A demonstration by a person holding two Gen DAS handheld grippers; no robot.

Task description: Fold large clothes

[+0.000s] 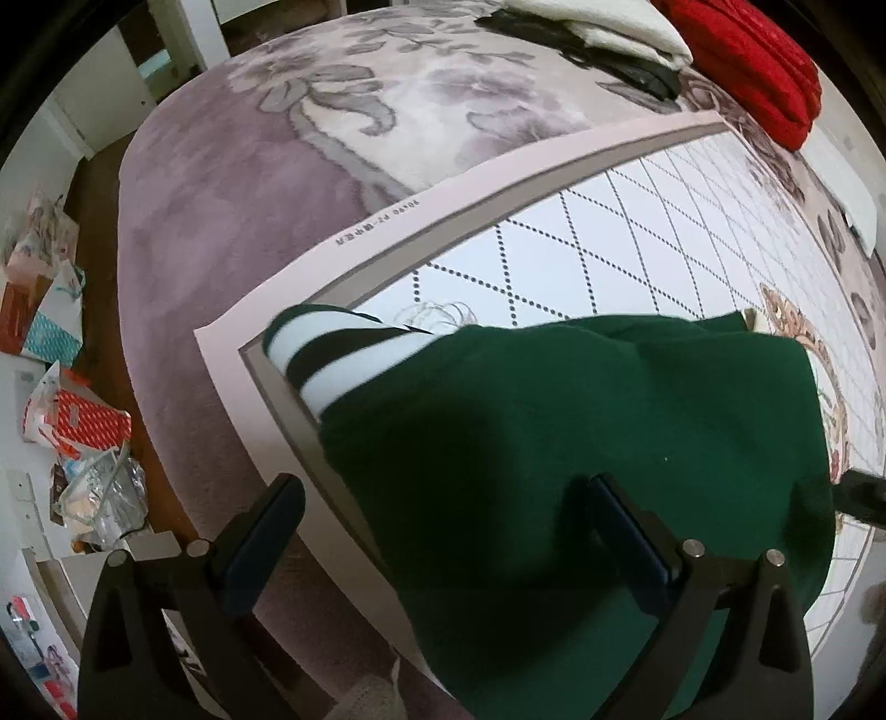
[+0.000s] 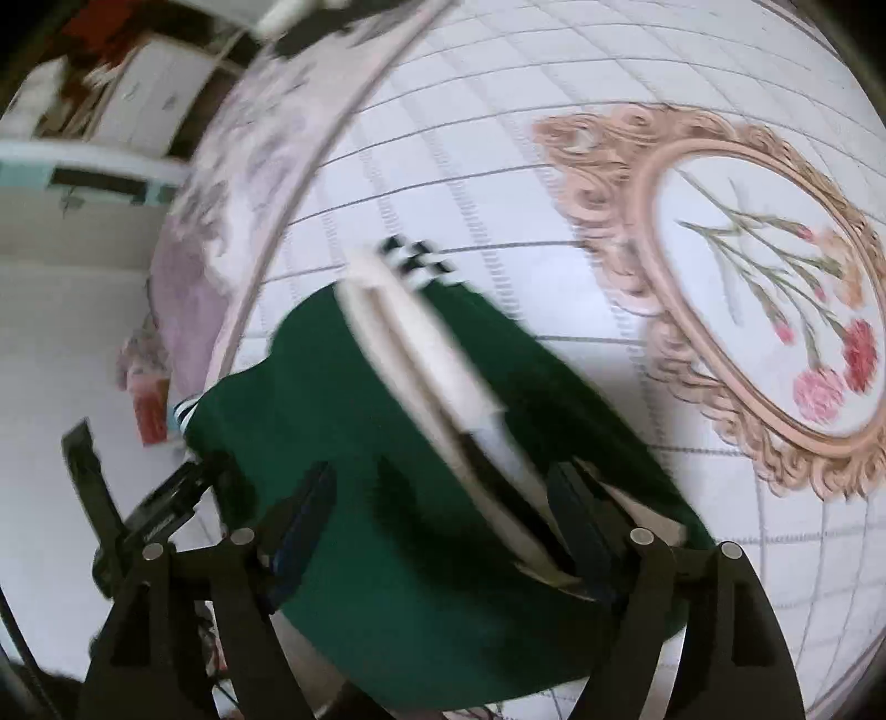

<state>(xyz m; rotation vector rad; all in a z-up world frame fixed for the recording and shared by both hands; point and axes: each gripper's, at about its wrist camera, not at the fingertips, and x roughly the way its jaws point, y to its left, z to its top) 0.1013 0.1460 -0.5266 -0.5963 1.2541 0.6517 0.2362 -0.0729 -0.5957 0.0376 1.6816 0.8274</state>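
Both open grippers (image 1: 443, 512) (image 2: 443, 498) hover over green garment (image 1: 581, 443).

White mat (image 1: 637, 232) with dotted diamond grid and grey-pink border, spread on a mauve floral blanket (image 1: 232, 183); ornate peach oval frame (image 2: 653, 183) enclosing printed pink and red carnations (image 2: 841, 360) at mat centre. Red cushion (image 1: 758, 66) at far right of blanket, beside folded white cloth (image 1: 609, 22) lying on a black item (image 1: 620, 58). Bags and wrappers (image 1: 72, 421) heaped on the floor at left, beyond the blanket edge
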